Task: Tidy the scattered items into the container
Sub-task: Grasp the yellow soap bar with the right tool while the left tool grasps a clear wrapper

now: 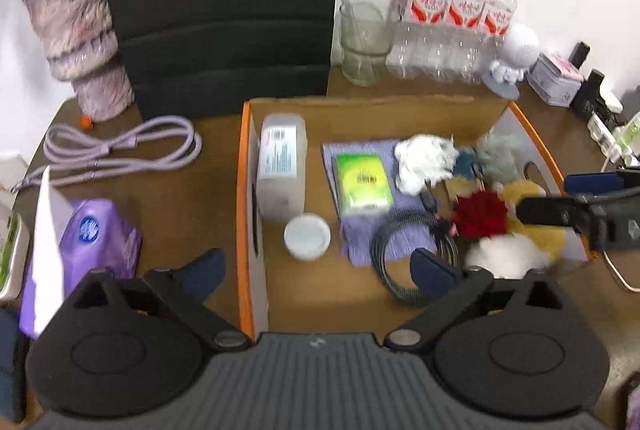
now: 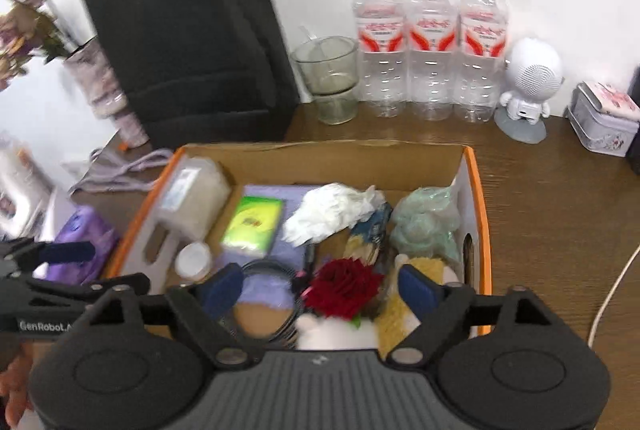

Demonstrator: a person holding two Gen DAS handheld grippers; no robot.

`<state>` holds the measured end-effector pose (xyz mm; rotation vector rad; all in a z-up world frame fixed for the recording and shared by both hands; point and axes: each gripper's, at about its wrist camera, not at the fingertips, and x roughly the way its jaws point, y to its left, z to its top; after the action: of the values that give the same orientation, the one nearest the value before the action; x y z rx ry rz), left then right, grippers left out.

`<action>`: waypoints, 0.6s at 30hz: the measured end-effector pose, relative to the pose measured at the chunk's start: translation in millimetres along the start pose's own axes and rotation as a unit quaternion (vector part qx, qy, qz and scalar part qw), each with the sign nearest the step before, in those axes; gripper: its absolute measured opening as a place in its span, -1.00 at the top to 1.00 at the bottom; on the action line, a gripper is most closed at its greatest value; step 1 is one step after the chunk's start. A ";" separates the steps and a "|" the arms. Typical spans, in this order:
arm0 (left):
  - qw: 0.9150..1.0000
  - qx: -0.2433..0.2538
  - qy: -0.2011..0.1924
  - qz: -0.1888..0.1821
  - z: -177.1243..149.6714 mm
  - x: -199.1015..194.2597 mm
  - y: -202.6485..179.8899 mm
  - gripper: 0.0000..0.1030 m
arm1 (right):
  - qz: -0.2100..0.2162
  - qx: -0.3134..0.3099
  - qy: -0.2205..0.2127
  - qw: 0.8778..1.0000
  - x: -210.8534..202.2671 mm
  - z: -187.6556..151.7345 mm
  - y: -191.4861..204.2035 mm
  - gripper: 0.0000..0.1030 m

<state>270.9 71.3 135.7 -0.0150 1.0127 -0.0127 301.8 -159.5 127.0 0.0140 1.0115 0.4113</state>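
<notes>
Both grippers stood spread wide and empty over the filled cardboard box (image 1: 400,109).

The left gripper (image 1: 316,266) and right gripper (image 2: 320,288) had their blue pads wide apart, nothing between them. The box sat mid-surface, near the back edge, holding a clear plastic bottle (image 1: 282,169), a white lid (image 1: 307,236), a green packet (image 1: 362,183) on a purple cloth (image 1: 360,242), crumpled white tissue (image 1: 424,159), a coiled black cable (image 1: 394,262) and a red rose (image 2: 344,288). Motion blur smeared the soft items at the box's right end, so they were hard to tell apart. Left of the box, near the surface's left edge, lay a lilac cable (image 1: 120,149) and a purple tissue pack (image 1: 100,238), partly hidden by the gripper body.
</notes>
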 end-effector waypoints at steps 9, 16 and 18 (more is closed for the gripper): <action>0.997 -0.029 -0.055 0.035 -36.7 -50.7 3.6 -1.00 | -0.011 -0.021 -0.012 1.000 -39.1 -27.3 31.2 -0.79; 0.952 -0.037 -0.297 0.070 -175.8 -89.9 12.2 -1.00 | -0.026 -0.094 -0.240 0.966 -64.8 -146.2 63.1 -0.78; 0.949 -0.067 -0.299 0.077 -218.0 -86.0 17.5 -1.00 | -0.006 -0.105 -0.256 0.961 -59.9 -184.8 70.2 -0.69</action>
<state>40.5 88.9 92.9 -0.0607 0.4020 0.1941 98.8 -147.8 90.8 -0.0733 0.4546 0.4717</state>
